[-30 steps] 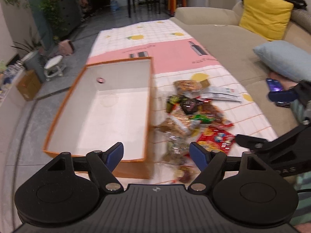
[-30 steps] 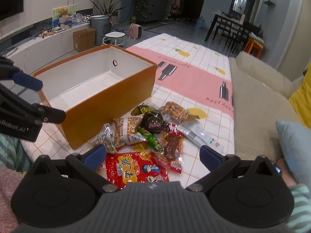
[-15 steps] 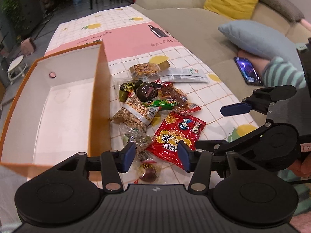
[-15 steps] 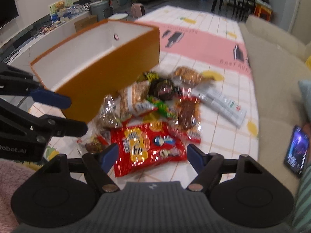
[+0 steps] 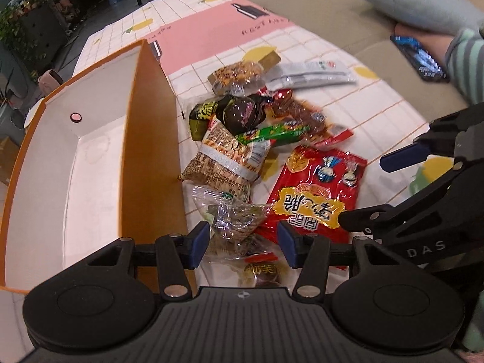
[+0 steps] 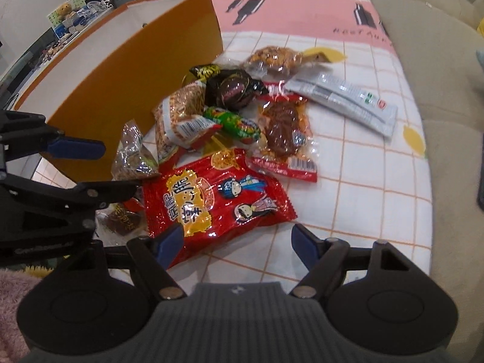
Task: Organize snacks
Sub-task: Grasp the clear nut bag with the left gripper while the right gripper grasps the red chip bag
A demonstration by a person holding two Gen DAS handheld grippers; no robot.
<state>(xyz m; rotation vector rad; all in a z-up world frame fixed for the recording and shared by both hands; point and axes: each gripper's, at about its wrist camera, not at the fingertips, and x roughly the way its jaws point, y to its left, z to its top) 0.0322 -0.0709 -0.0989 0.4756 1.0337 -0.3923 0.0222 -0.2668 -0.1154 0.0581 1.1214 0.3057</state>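
I am holding my left gripper [image 5: 240, 246] with its jaws spread, and sitting right between my 2 blue fingertips [image 5: 198, 243] is a small clear bag [image 5: 234, 219] of dark-wrapped sweets, not yet pinched. Off to my left side, just beside that bag, is standing the orange box [image 5: 145, 151], open at the top and showing nothing inside from here. My right gripper [image 6: 237, 246] is also hanging with jaws wide apart, and the near edge of the big red snack packet [image 6: 211, 195] is lying just ahead of my left-hand fingertip there. Beyond both pairs of jaws the rest of the pile is lying loose on the checked tablecloth [image 6: 348, 181]: a brown printed peanut bag [image 5: 220, 166], a green wrapped stick [image 5: 272, 134], a dark round candy [image 5: 242, 113] and a long silver packet [image 6: 341, 101] farthest out. I am judging all of these as light, crinkly and slippery film, soft enough to buckle, with contents that could crush. For the clear bag I would be closing on the bunched upper part, not the loose film edge. For the red packet, flat against the cloth, I would be taking its near sealed edge, since a flat face gives my pads little to bite.
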